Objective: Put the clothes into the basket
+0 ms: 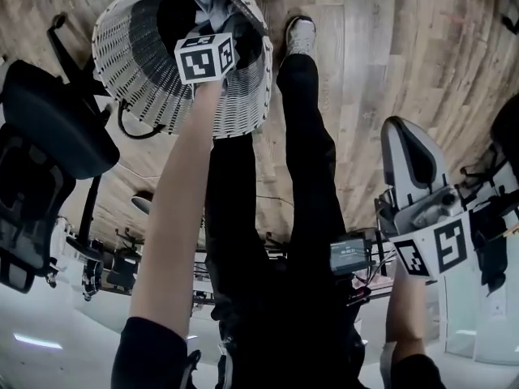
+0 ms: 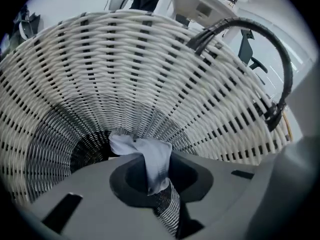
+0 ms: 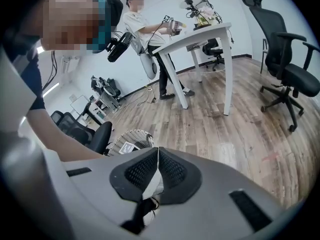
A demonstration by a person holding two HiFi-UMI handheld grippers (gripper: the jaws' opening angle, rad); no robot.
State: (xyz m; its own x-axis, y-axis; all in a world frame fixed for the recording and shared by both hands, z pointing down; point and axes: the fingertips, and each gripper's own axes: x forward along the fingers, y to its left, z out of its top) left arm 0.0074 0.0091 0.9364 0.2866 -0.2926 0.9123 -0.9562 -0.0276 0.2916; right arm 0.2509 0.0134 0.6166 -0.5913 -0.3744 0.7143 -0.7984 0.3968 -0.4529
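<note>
Down inside the mouth of the basket point(image 2: 150, 74), the left gripper point(image 2: 161, 181) has its jaws pinching one pale blue cloth point(image 2: 147, 156). The cloth trails from the jaws toward 11 o'clock, at the dark bottom, so I'd say it's over the drop spot already. The right gripper point(image 3: 156, 176) sits at 4 o'clock in the head view, well apart, jaws pressed together on nothing. Count: one basket, one cloth, two grippers.
</note>
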